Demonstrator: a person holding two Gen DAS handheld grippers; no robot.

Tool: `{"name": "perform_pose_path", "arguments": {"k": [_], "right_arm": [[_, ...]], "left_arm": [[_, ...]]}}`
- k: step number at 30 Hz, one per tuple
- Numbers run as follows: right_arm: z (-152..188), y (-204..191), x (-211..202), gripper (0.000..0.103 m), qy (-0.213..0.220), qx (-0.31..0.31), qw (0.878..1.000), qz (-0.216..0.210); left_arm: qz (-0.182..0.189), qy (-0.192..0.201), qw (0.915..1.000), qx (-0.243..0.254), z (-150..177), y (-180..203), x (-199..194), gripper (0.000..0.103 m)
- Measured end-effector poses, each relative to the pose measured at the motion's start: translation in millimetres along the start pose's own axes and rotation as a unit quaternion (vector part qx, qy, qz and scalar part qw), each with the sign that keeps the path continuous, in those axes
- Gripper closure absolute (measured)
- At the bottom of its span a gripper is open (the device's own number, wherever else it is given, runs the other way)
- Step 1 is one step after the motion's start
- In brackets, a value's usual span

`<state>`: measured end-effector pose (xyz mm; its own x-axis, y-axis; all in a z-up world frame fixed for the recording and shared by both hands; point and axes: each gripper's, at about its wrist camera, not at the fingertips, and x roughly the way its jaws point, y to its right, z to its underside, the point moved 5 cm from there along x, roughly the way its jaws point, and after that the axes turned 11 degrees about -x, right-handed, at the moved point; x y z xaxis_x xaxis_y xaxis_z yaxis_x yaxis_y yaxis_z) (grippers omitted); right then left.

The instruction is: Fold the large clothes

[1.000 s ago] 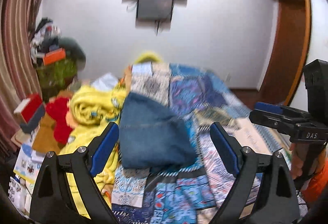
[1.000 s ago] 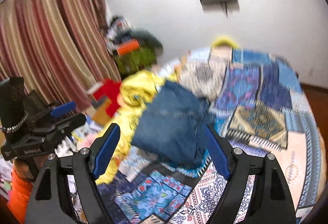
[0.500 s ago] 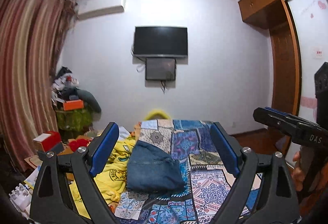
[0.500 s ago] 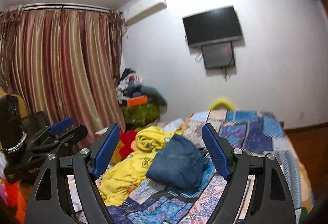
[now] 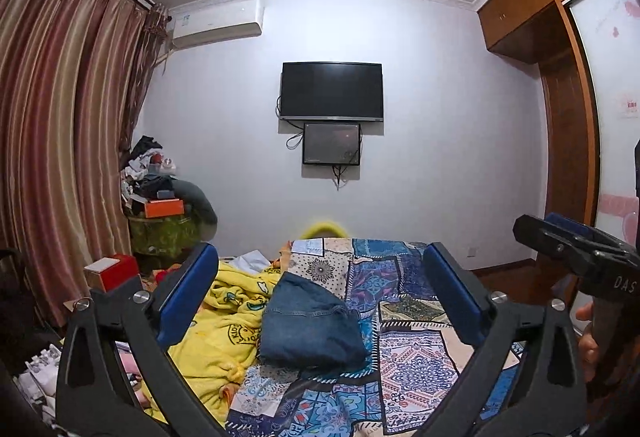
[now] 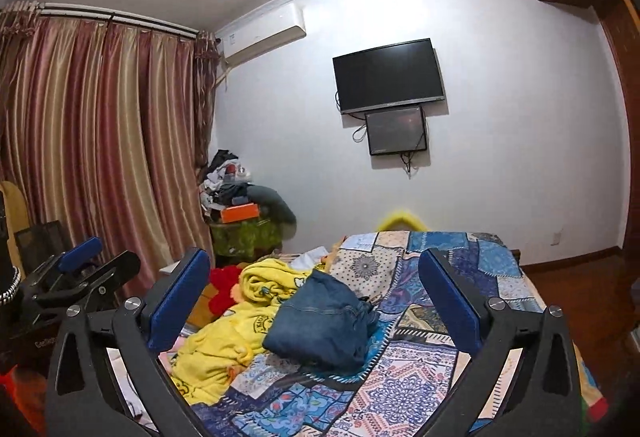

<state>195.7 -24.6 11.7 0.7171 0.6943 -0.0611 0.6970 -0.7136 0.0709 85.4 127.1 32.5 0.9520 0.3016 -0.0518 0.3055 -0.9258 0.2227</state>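
Folded blue jeans (image 5: 310, 321) lie on the patchwork bedspread (image 5: 408, 349), also in the right wrist view (image 6: 326, 321). A crumpled yellow blanket (image 5: 224, 321) lies beside them on the left, also in the right wrist view (image 6: 240, 317). My left gripper (image 5: 320, 293) is open and empty, raised well back from the bed. My right gripper (image 6: 314, 293) is open and empty, also held back. The right gripper shows at the left wrist view's right edge (image 5: 576, 249); the left gripper shows at the right wrist view's left edge (image 6: 80, 277).
A wall TV (image 5: 331, 91) hangs over the bed's far end. A cluttered corner table (image 5: 164, 221) stands by striped curtains (image 5: 60, 157). A red box (image 5: 114, 271) sits at the left. A wooden wardrobe (image 5: 560, 117) is on the right.
Both grippers pulled back and tilted up from the bed, so the jeans look smaller and lower and the wall and ceiling fill the views. The jeans have not moved.
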Motion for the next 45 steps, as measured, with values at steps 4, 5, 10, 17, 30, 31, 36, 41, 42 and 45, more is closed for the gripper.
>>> {"name": "perform_pose_path", "arguments": {"k": [4, 5, 10, 17, 30, 31, 36, 41, 42, 45], "right_arm": [[2.4, -1.4, 0.1, 0.0, -0.006, -0.001, 1.0, -0.001], [3.7, -1.6, -0.4, 0.0, -0.007, -0.001, 1.0, -0.001], [7.5, -2.0, -1.9, 0.0, -0.011, -0.001, 1.0, 0.0], [10.9, -0.8, -2.8, 0.0, -0.014, 0.001, 1.0, -0.001], [12.2, 1.9, -4.7, 0.0, -0.021, 0.004, 1.0, 0.003], [12.6, 2.4, -4.9, 0.0, -0.022, 0.005, 1.0, 0.004], [14.1, 5.5, -4.1, 0.0, -0.027, 0.006, 1.0, 0.012], [16.1, 8.0, -3.3, 0.0, -0.032, 0.01, 0.999, 0.014], [16.4, 8.6, -3.3, 0.0, -0.032, 0.01, 0.999, 0.015], [16.8, 10.0, -3.1, 0.0, -0.035, 0.013, 0.999, 0.019]], "left_arm": [[0.004, -0.002, 1.0, -0.003, 2.4, 0.8, -2.4, 0.0], [0.004, -0.003, 1.0, -0.003, 2.7, 0.9, -3.1, 0.0], [0.004, -0.003, 1.0, 0.001, 5.1, 3.0, -4.1, 0.0], [0.005, -0.007, 0.9999, 0.006, 8.5, 2.6, -2.6, 0.0], [0.01, -0.013, 0.9999, 0.006, 11.7, -0.5, 2.3, 0.0], [0.011, -0.014, 0.9998, 0.006, 12.3, -0.5, 3.1, 0.0], [0.015, -0.019, 0.9997, 0.01, 14.1, 0.4, 6.3, 0.0], [0.022, -0.032, 0.9992, 0.011, 17.4, 2.0, 11.1, 0.0], [0.023, -0.034, 0.9991, 0.011, 18.3, 2.6, 11.9, 0.0], [0.026, -0.038, 0.9989, 0.011, 19.8, 3.4, 14.6, 0.0]]}}
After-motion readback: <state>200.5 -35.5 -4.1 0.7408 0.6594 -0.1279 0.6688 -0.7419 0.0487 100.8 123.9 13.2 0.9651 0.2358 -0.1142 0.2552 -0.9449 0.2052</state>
